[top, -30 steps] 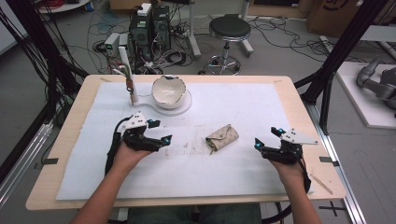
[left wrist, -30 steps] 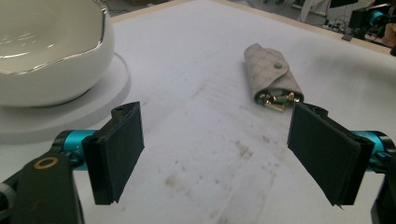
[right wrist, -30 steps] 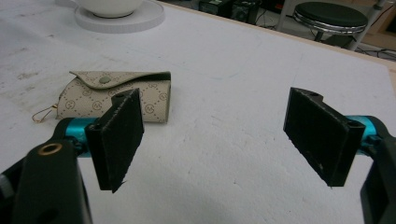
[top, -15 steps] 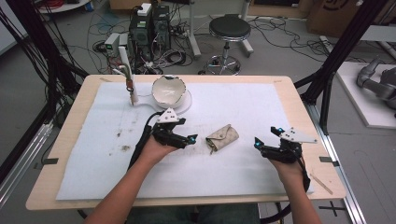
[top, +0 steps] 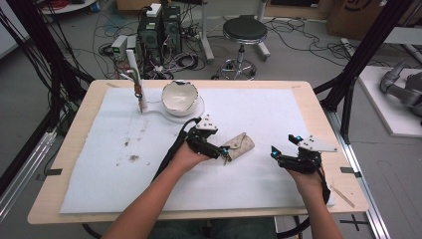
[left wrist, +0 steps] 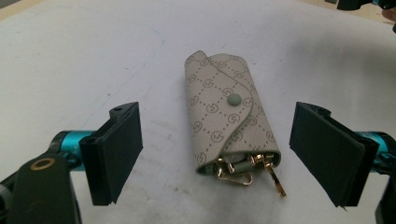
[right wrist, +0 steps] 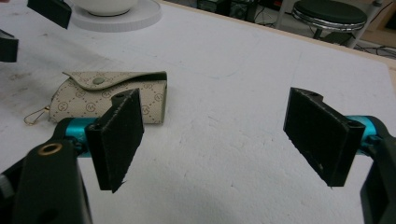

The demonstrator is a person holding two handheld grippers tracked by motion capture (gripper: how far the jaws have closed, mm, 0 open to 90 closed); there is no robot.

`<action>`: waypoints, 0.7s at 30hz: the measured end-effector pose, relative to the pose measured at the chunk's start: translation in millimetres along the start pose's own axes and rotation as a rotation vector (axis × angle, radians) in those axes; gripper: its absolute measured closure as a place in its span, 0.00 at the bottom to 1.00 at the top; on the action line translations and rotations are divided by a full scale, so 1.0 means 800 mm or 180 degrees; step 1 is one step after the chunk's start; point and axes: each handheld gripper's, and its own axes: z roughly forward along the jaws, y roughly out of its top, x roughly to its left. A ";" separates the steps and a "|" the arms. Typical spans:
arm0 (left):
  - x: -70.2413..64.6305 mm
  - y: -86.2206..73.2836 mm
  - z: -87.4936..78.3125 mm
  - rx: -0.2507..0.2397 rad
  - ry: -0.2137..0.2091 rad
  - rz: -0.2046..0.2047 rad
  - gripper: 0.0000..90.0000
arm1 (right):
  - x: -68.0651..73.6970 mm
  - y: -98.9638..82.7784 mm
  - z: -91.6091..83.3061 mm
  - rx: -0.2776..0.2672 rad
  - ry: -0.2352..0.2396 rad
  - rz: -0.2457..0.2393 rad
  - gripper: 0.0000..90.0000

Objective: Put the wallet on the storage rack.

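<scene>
Fingers (left wrist: 114, 151) of both grippers spread wide, empty, around one key pouch (left wrist: 227, 117).

a wooden table (top: 318, 107) carries a white mat (top: 268, 114) bearing a key pouch (top: 239, 146).

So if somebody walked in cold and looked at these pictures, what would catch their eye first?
Probably the beige patterned key pouch lying mid-table on the white mat, gold clips spilling from its open end, with the left tongs standing open on either side of it, not touching. Next, the broken white bowl on its round plate at the far side. The right tongs wait open off to the right.
</scene>
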 end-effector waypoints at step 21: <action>-0.010 0.000 0.065 0.0468 -0.0105 0.0078 0.19 | 0.004 0.001 0.005 0.0045 0.0023 -0.0058 0.23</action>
